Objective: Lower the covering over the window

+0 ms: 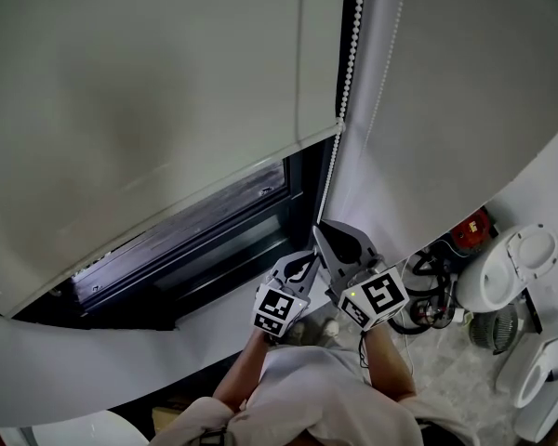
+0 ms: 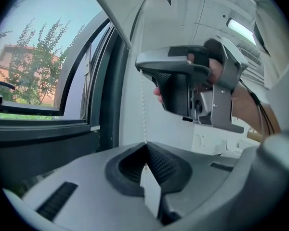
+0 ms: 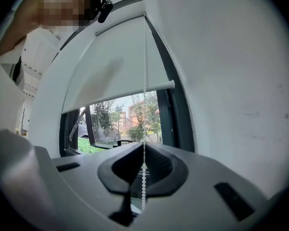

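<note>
A white roller blind (image 1: 149, 91) hangs over most of the dark-framed window (image 1: 214, 240); its bottom bar (image 3: 135, 88) stops above a strip of bare glass. The white bead chain (image 1: 346, 72) hangs down the window's right side. Both grippers meet on it below the blind. My right gripper (image 1: 327, 238) is the upper one and is shut on the bead chain (image 3: 145, 71), which runs up from its pinched jaws (image 3: 144, 147). Just below it, my left gripper (image 1: 300, 266) is also shut on the bead chain (image 2: 143, 105), at its jaws (image 2: 145, 144). The right gripper (image 2: 183, 81) shows above them.
A white wall (image 1: 465, 91) stands right of the chain. White round appliances (image 1: 502, 268) and dark cables (image 1: 428, 295) lie on the floor at the lower right. An open window sash (image 2: 43, 114) shows trees outside. The white sill (image 1: 93, 360) runs below the window.
</note>
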Demonstrator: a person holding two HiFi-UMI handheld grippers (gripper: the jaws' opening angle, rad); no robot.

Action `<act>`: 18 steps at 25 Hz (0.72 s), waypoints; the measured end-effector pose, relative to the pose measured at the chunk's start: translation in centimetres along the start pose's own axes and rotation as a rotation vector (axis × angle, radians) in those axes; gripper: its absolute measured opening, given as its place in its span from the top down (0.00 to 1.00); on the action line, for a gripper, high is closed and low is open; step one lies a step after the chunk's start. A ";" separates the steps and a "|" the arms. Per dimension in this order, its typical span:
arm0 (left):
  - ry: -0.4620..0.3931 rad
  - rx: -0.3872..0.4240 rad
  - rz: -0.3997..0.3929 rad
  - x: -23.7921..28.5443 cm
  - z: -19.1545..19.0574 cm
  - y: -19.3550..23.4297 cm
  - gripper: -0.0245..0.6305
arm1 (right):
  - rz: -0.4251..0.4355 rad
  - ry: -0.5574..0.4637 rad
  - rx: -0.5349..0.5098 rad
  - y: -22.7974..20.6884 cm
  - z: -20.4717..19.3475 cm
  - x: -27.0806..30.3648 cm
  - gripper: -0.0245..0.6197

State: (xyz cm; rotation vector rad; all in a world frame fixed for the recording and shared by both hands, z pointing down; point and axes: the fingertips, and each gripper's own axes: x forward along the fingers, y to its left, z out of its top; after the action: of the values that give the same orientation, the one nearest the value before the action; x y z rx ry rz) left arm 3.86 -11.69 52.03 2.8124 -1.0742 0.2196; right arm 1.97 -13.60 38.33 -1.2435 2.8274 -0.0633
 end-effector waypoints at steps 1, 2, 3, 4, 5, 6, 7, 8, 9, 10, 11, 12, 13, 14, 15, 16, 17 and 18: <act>0.008 -0.003 0.001 0.0 -0.5 0.1 0.94 | 0.000 0.008 0.005 0.0 -0.5 0.0 0.96; 0.016 -0.006 0.002 0.1 -1.0 0.1 0.94 | 0.001 0.016 0.009 -0.1 -1.0 0.1 0.96; 0.024 -0.008 0.003 0.1 -1.5 0.2 0.94 | 0.001 0.026 0.014 -0.1 -1.5 0.1 0.96; 0.033 -0.011 0.004 0.2 -2.0 0.2 0.94 | 0.000 0.036 0.021 -0.1 -2.1 0.1 0.96; 0.042 -0.015 0.005 0.3 -2.6 0.3 0.94 | 0.000 0.046 0.029 -0.2 -2.6 0.2 0.96; 0.051 -0.019 0.006 0.4 -3.1 0.3 0.94 | -0.001 0.056 0.038 -0.3 -3.2 0.2 0.96; 0.060 -0.024 0.006 0.4 -3.7 0.4 0.94 | -0.002 0.066 0.046 -0.3 -3.8 0.3 0.96; 0.068 -0.028 0.007 0.5 -4.2 0.5 0.94 | -0.002 0.075 0.053 -0.4 -4.4 0.3 0.96; 0.075 -0.031 0.009 0.5 -4.8 0.6 0.94 | -0.002 0.084 0.058 -0.4 -4.9 0.4 0.96; 0.081 -0.033 0.012 0.5 -5.4 0.7 0.94 | -0.003 0.092 0.064 -0.4 -5.5 0.4 0.96; 0.088 -0.035 0.014 0.6 -5.8 0.7 0.94 | -0.004 0.100 0.069 -0.3 -5.9 0.4 0.96; 0.097 -0.038 0.014 0.6 -6.2 0.7 0.94 | -0.004 0.106 0.074 -0.3 -6.3 0.4 0.96; 0.107 -0.041 0.013 0.6 -6.6 0.7 0.94 | -0.004 0.112 0.078 -0.3 -6.7 0.3 0.96; 0.116 -0.042 0.013 0.6 -7.0 0.7 0.94 | -0.004 0.119 0.083 -0.3 -7.0 0.3 0.96; 0.125 -0.043 0.013 0.6 -7.4 0.7 0.94 | -0.003 0.127 0.086 -0.2 -7.3 0.3 0.96; 0.134 -0.043 0.016 0.5 -7.8 0.7 0.94 | -0.003 0.135 0.090 -0.1 -7.6 0.2 0.96; 0.143 -0.045 0.020 0.4 -8.3 0.7 0.94 | -0.002 0.143 0.094 0.1 -8.0 0.2 0.96; 0.150 -0.048 0.023 0.3 -8.9 0.7 0.94 | -0.002 0.151 0.099 0.2 -8.4 0.1 0.96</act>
State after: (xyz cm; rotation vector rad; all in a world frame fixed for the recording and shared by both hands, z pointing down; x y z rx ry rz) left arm 2.79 -10.88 60.84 2.6932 -1.0637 0.3939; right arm 1.23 -13.36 46.68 -1.2716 2.9074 -0.3064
